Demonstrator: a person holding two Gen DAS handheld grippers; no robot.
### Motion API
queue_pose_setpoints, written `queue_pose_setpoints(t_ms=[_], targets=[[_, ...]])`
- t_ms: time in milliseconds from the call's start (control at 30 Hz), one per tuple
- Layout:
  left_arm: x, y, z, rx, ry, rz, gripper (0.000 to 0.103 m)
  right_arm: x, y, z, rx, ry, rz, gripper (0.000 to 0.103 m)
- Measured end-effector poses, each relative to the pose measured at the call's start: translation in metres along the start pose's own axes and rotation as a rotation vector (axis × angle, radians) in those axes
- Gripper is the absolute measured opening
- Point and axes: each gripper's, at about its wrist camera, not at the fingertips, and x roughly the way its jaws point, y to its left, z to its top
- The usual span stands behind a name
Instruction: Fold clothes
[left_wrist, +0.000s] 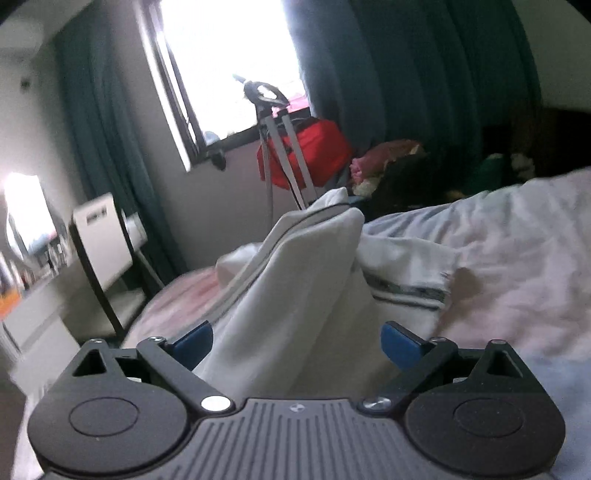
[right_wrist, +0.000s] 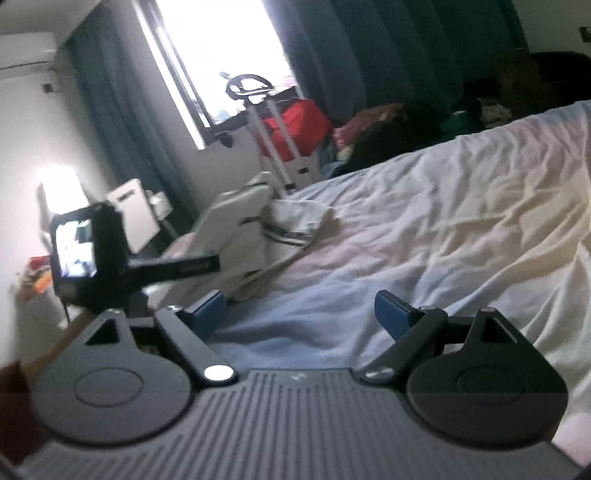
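Near the left edge of the bed, by the chair, the white garment (left_wrist: 295, 280) stood lifted in a soft peak, its dark-striped hem (left_wrist: 406, 291) trailing back onto the sheet. You had your left gripper (left_wrist: 297, 345) pushed into it: cloth filled the gap between the two blue pads (left_wrist: 194, 341), yet they stood wide apart, and whether the fabric was caught deeper in or only draped over the gripper could not be told from that view. From the right wrist view the same garment (right_wrist: 255, 236) hung bunched over the front of the left gripper (right_wrist: 177, 267), the rest slumped on the sheet beside it.

It looked light and limp, thin cotton by the way it creased, so it would sag from any single hold and slide little on the sheet. A seam or the striped hem seemed the firmer place to take it, with one hold at each corner to spread it flat.

Your right gripper (right_wrist: 299, 314) hovered low over the bed sheet (right_wrist: 424, 221), pads spread wide, holding nothing, well apart from the garment.

Beyond the bed stood a white chair (left_wrist: 101, 232), a red bag (left_wrist: 314, 151) beside a tripod (left_wrist: 280, 147), and dark teal curtains (left_wrist: 406, 92) framing the bright window (left_wrist: 229, 66).
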Motion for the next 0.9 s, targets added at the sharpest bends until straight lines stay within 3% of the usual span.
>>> queue_pose_setpoints(t_ms=[167,267,367,467,533,600,767,900], targets=[[0.073,-0.022,0.029,0.031,-0.032,0.029,0.091,0.035,-0.019,-0.009,0.036,0.020,-0.050,0.090],[0.107,-0.033,0.039,0.047,-0.011,0.033,0.081,0.056,-0.025,-0.014,0.019,0.033,-0.061,0.090],[0.119,-0.036,0.040,0.055,0.000,0.023,0.066,0.074,-0.031,-0.019,0.033,0.065,-0.065,0.090],[0.115,-0.033,0.042,0.016,0.023,0.012,0.045,0.085,-0.037,-0.024,0.063,0.092,-0.055,0.089],[0.100,-0.028,0.045,-0.004,0.029,0.000,0.022,0.086,-0.037,-0.027,0.056,0.094,-0.060,0.089],[0.079,-0.018,0.047,-0.038,0.033,-0.011,0.012,0.086,-0.035,-0.027,0.047,0.092,-0.059,0.089],[-0.002,0.029,0.045,-0.143,-0.010,-0.038,0.009,0.072,-0.030,-0.025,0.033,0.059,-0.049,0.089],[-0.079,0.073,0.019,-0.211,-0.042,-0.064,0.009,0.054,-0.023,-0.021,0.026,0.016,-0.023,0.089]])
